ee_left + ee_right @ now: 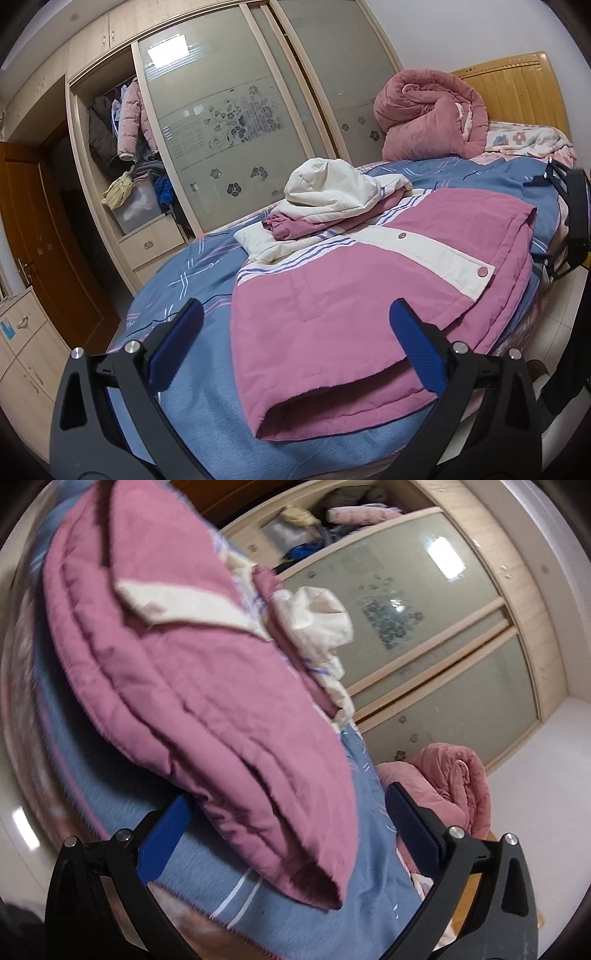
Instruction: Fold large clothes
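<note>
Jacket (369, 295): flat on bed (192, 273), hem nearest, hood farthest | left tool (295, 343): spread | right tool (288, 834): spread, empty

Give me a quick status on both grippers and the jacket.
Left gripper open, right gripper open, both empty. Pink jacket flat on bed, hood bunched. Nothing blocking.

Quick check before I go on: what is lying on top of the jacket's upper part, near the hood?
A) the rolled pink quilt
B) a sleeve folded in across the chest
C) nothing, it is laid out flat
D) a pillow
B: in the left wrist view a pink-cuffed sleeve is folded across the pink and white jacket, just below the white hood; the rolled pink quilt sits apart by the headboard.
</note>
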`<action>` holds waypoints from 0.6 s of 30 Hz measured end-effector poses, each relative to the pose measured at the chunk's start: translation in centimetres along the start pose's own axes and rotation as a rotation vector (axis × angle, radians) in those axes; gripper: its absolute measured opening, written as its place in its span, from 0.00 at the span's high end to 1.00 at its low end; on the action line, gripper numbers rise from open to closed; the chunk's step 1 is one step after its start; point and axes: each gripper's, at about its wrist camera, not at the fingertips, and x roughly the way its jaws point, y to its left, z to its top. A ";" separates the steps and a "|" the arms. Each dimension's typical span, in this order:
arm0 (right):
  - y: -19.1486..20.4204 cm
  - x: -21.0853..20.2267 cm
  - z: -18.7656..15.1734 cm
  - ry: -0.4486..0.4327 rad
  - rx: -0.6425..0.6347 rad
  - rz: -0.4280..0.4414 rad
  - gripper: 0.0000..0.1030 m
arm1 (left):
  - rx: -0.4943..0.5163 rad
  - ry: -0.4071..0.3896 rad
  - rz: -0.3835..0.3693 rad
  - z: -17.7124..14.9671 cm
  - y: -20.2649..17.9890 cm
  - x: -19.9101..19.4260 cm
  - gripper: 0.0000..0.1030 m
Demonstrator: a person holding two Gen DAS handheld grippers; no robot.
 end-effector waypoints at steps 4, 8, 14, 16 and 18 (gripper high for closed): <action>0.1 0.3 0.2 0.017 0.012 0.014 0.01 | 0.001 -0.004 -0.007 0.0 -0.1 0.0 0.02; 2.4 -0.4 -0.2 0.009 -0.071 0.111 0.01 | -0.007 -0.012 -0.014 0.1 0.0 0.0 0.02; 3.2 -0.4 0.4 -0.007 -0.092 0.082 0.01 | -0.018 -0.019 -0.024 0.2 0.1 -0.1 0.02; 3.1 0.0 1.0 -0.009 -0.080 0.055 0.01 | -0.013 -0.020 -0.023 0.2 0.0 0.0 0.02; 3.2 0.2 1.7 -0.024 -0.079 0.027 0.01 | -0.010 -0.016 -0.021 0.2 -0.1 0.0 0.02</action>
